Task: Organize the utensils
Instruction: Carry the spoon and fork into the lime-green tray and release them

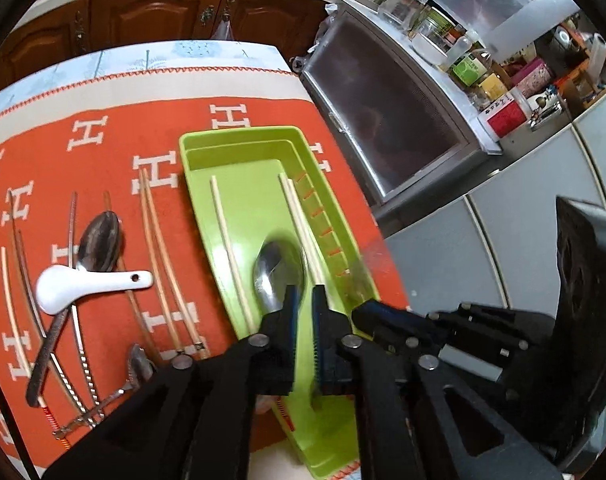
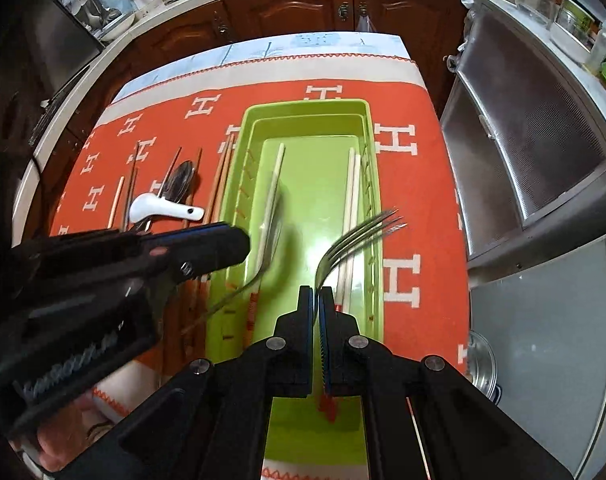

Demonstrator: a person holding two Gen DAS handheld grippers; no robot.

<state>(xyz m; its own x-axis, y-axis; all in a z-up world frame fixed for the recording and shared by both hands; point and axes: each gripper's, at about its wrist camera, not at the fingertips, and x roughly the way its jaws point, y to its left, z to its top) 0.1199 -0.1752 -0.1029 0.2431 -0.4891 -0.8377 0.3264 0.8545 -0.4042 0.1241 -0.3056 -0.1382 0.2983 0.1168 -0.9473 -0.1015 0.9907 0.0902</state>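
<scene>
The left tongs are squeezed almost shut on a shiny metal spoon. The spoon's bowl sticks out past the tips, over the floor of the green tray.

The right tongs are pinched tight on a metal fork. The fork's prongs point away from the tongs, above the tray and close to its right wall. The fork looks blurry.

Inside the tray lie pale chopsticks. Two lie side by side along the right wall and one lies near the left wall.

The tray sits on an orange cloth with white letters, spread over the table.

Left of the tray, on the cloth, lie more things. There is a white soup spoon, a dark metal spoon just behind it, and some long brown chopsticks right beside the tray.
</scene>
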